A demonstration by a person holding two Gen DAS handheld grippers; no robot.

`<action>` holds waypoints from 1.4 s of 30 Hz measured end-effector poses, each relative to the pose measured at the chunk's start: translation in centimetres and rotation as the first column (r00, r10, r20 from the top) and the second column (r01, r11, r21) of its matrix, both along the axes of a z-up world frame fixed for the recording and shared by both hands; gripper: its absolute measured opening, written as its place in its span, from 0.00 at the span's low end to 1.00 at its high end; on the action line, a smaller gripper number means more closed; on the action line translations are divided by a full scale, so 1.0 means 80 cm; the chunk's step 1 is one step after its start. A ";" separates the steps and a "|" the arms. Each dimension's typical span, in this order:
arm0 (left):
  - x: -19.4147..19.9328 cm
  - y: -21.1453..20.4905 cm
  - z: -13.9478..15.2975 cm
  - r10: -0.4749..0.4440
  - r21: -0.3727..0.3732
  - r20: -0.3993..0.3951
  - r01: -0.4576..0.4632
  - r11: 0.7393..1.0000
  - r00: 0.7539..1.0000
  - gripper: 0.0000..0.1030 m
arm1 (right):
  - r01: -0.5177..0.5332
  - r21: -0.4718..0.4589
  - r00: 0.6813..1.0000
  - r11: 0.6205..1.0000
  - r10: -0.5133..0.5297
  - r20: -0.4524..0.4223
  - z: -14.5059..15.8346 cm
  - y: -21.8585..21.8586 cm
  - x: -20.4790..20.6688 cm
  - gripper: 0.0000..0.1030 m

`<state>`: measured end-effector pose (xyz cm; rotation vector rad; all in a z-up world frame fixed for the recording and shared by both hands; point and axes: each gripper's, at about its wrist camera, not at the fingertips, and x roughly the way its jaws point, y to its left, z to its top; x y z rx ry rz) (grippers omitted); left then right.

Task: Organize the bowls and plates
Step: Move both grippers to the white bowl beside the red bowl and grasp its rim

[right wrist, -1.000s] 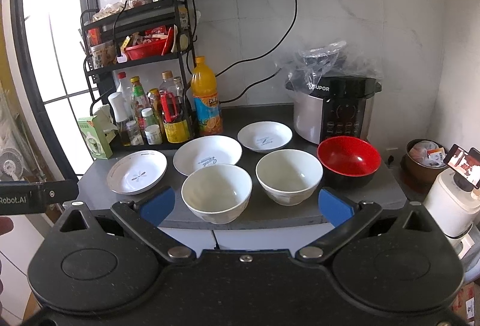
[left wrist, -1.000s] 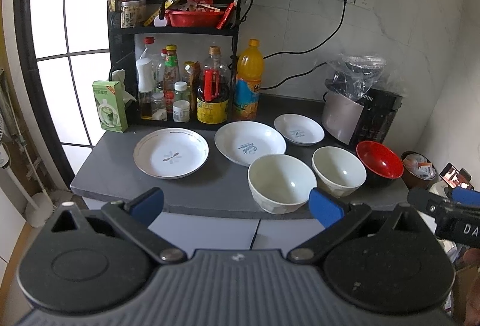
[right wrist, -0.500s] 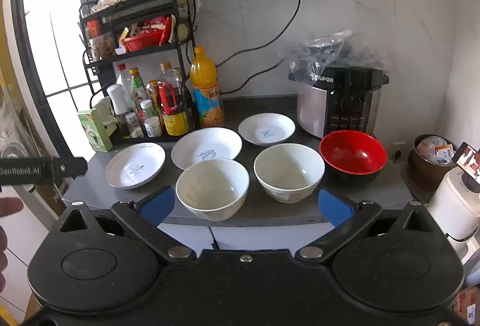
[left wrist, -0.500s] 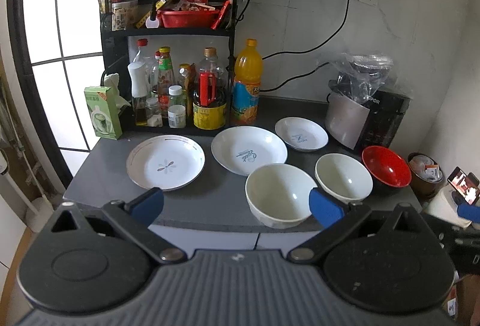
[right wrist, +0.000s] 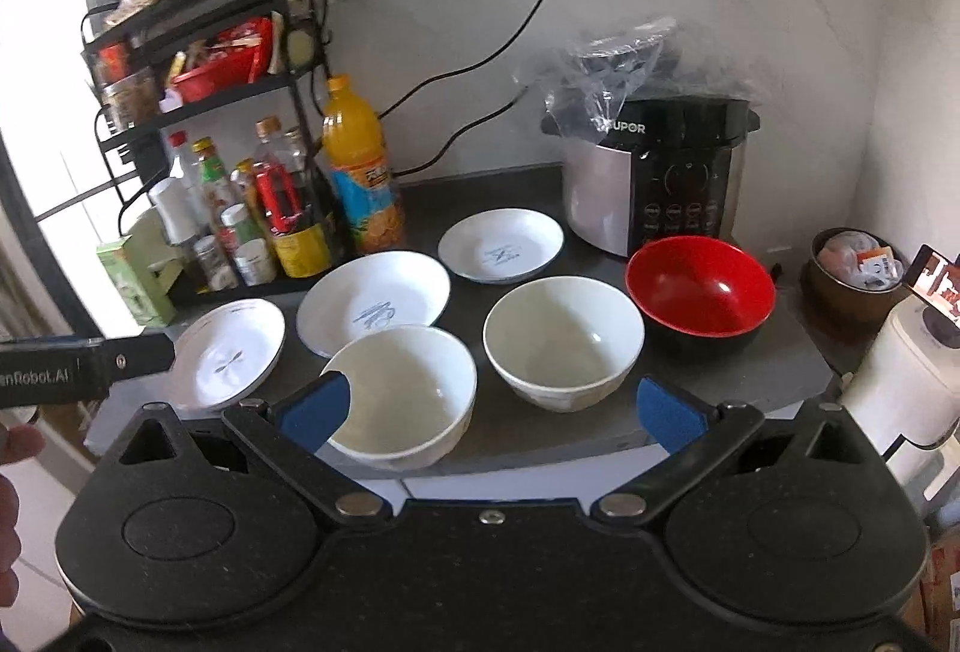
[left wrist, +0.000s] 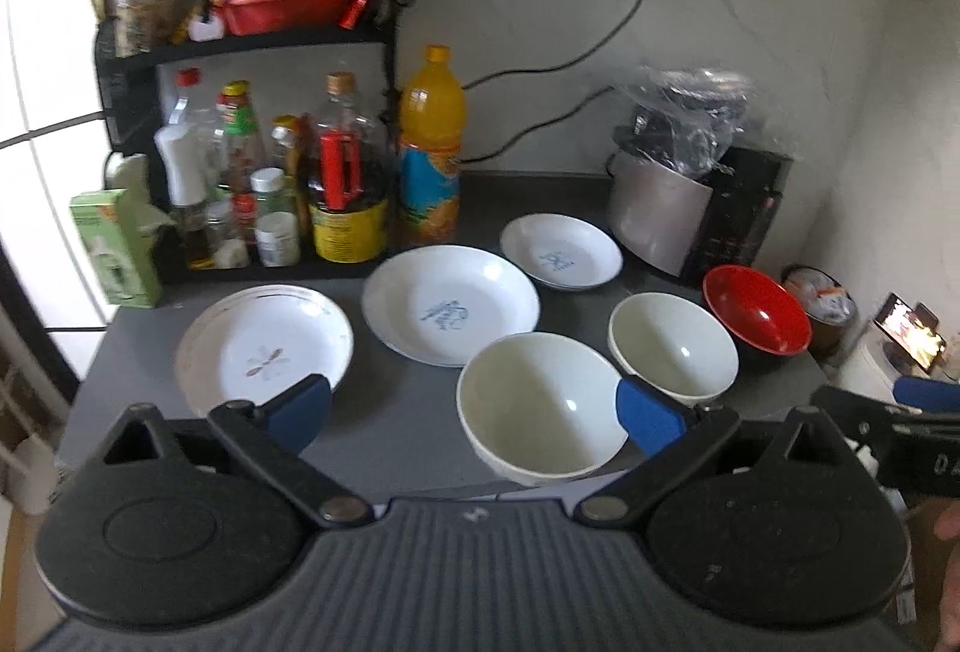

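Observation:
On the dark counter [left wrist: 396, 412] lie a flower-pattern plate [left wrist: 264, 346] at left, a large white plate [left wrist: 450, 310] in the middle and a small white plate [left wrist: 561, 253] behind. In front stand two white bowls [left wrist: 537, 406] [left wrist: 672, 343] and a red bowl [left wrist: 756, 307]. The same dishes show in the right wrist view: plates [right wrist: 231, 352] [right wrist: 375, 307] [right wrist: 501, 244], white bowls [right wrist: 402, 394] [right wrist: 564, 340], red bowl [right wrist: 699, 286]. My left gripper [left wrist: 474, 409] is open and empty before the counter edge. My right gripper [right wrist: 492, 406] is open and empty, near the white bowls.
A black rack [left wrist: 240, 28] with bottles and jars stands at the back left, with an orange juice bottle [left wrist: 432, 148] beside it. A rice cooker [right wrist: 660, 172] under a plastic bag stands at the back right. A white appliance [right wrist: 912, 370] stands right of the counter.
Both grippers have moved closer to the counter; the dishes look larger and nearer. No dish has moved. Both grippers stay open.

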<state>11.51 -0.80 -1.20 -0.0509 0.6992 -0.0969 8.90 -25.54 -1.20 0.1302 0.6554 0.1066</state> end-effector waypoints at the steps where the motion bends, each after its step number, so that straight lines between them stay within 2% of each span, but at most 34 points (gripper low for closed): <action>1: 0.008 0.003 -0.004 -0.022 -0.005 -0.007 0.022 1.000 1.000 0.97 | 0.009 -0.003 1.000 1.000 -0.009 0.002 -0.001 0.003 0.004 1.00; 4: 0.029 0.010 -0.016 -0.075 -0.020 -0.020 0.075 0.997 0.997 0.97 | 0.062 -0.034 0.998 0.997 -0.062 0.015 -0.006 0.015 0.017 1.00; 7: 0.052 0.020 -0.032 -0.111 -0.033 -0.053 0.110 0.993 0.992 0.97 | 0.096 -0.017 0.995 0.995 -0.096 0.003 -0.012 0.024 0.033 1.00; 10: 0.070 0.033 -0.047 -0.138 -0.041 -0.076 0.135 0.990 0.987 0.96 | 0.128 -0.067 0.992 0.990 -0.128 0.002 -0.024 0.040 0.047 1.00; 12: 0.080 0.040 -0.054 -0.157 -0.028 -0.081 0.156 0.987 0.984 0.96 | 0.137 -0.042 0.990 0.990 -0.138 -0.022 -0.032 0.045 0.054 1.00; 14: 0.087 0.046 -0.060 -0.164 -0.014 -0.085 0.163 0.987 0.983 0.96 | 0.149 -0.025 0.988 0.989 -0.150 -0.044 -0.041 0.050 0.062 1.00; 19: 0.107 0.057 -0.069 -0.170 -0.009 -0.100 0.169 0.985 0.980 0.92 | 0.171 -0.094 0.984 0.981 -0.174 -0.031 -0.059 0.068 0.069 1.00; 22: 0.117 0.057 -0.072 -0.174 -0.010 -0.099 0.174 0.985 0.980 0.92 | 0.178 -0.067 0.982 0.982 -0.181 -0.045 -0.069 0.068 0.076 1.00; 28: 0.140 0.039 -0.084 -0.198 -0.020 -0.133 0.198 0.980 0.971 0.88 | 0.213 -0.036 0.974 0.977 -0.215 -0.076 -0.088 0.052 0.093 1.00; 33: 0.160 0.004 -0.093 -0.203 -0.010 -0.135 0.203 0.979 0.970 0.88 | 0.236 -0.029 0.966 0.971 -0.237 -0.106 -0.106 0.028 0.114 1.00; 36: 0.178 -0.017 -0.101 -0.199 -0.033 -0.155 0.196 0.980 0.968 0.88 | 0.235 -0.015 0.965 0.972 -0.235 -0.113 -0.114 0.007 0.128 1.00; 39: 0.196 -0.039 -0.113 -0.204 -0.016 -0.175 0.204 0.979 0.963 0.88 | 0.227 -0.002 0.968 0.974 -0.226 -0.112 -0.122 -0.010 0.141 1.00; 42: 0.216 -0.061 -0.121 -0.197 0.007 -0.192 0.202 0.979 0.961 0.88 | 0.236 0.025 0.962 0.971 -0.230 -0.147 -0.135 -0.027 0.158 0.99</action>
